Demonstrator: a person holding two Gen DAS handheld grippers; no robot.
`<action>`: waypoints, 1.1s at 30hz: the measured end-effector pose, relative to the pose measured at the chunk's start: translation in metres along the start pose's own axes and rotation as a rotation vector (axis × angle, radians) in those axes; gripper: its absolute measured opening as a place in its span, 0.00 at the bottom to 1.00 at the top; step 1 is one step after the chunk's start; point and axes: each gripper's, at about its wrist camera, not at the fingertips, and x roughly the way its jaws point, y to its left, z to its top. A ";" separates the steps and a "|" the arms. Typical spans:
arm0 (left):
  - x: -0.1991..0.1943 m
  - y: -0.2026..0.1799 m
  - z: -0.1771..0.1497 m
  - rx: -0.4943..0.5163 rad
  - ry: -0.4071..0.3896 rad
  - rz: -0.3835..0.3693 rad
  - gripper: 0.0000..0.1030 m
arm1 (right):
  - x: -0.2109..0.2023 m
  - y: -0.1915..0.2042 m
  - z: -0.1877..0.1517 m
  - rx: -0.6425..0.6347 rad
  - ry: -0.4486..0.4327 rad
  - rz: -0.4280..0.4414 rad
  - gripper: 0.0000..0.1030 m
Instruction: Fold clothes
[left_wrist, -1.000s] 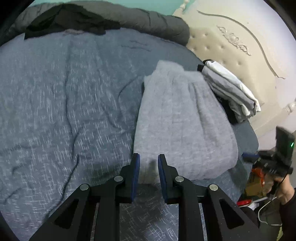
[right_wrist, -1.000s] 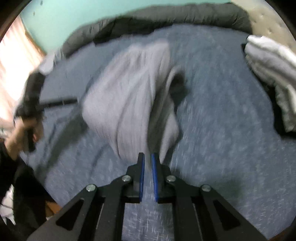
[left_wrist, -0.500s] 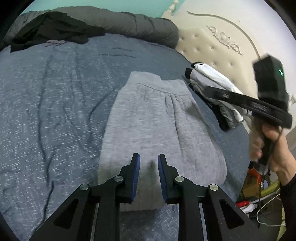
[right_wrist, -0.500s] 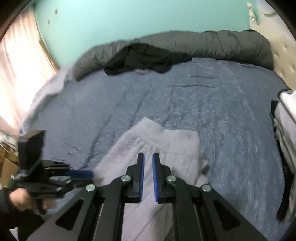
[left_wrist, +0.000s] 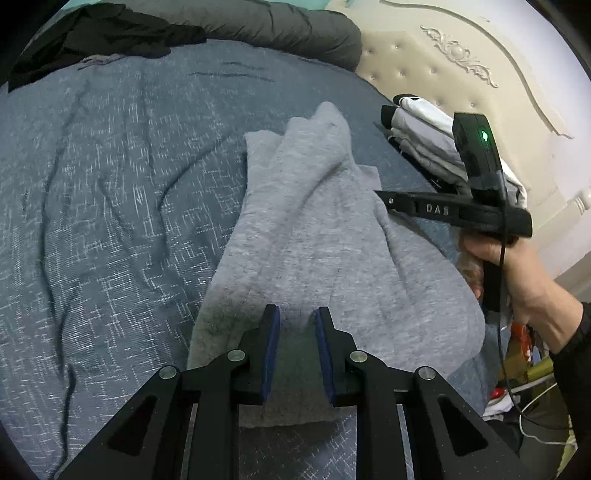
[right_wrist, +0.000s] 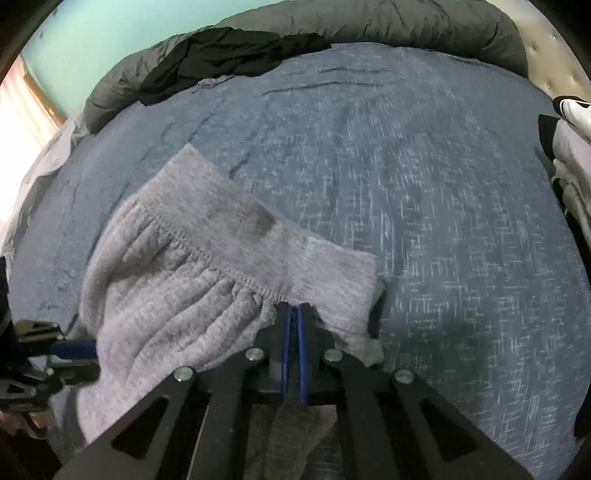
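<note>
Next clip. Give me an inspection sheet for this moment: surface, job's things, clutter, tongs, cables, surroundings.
Surface: bed sheet, blue, wrinkled.
Job's things: grey pants, far end lifted; folded stack by the headboard.
Clutter: black clothes on the rolled duvet.
Tongs: left tongs open over the pants; right tongs shut on the pants near the waistband.
Cables: black lead from the right handle; white cable on the floor.
Surroundings: teal wall.

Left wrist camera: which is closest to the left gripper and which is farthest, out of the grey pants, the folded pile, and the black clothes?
From the left gripper:
1. Grey pants, right under the fingers.
2. Folded pile, farther off on the right, by the headboard.
3. Black clothes, farthest, at the bed's far left.
</note>
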 end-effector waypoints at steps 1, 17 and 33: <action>-0.001 0.000 0.001 -0.001 0.000 0.003 0.21 | -0.002 -0.001 0.001 0.011 0.002 0.012 0.00; -0.040 -0.006 -0.003 -0.029 -0.033 0.018 0.44 | -0.124 0.011 -0.068 0.239 -0.095 0.233 0.44; -0.043 0.024 -0.007 -0.117 0.065 0.009 0.63 | -0.098 0.015 -0.110 0.449 0.099 0.182 0.76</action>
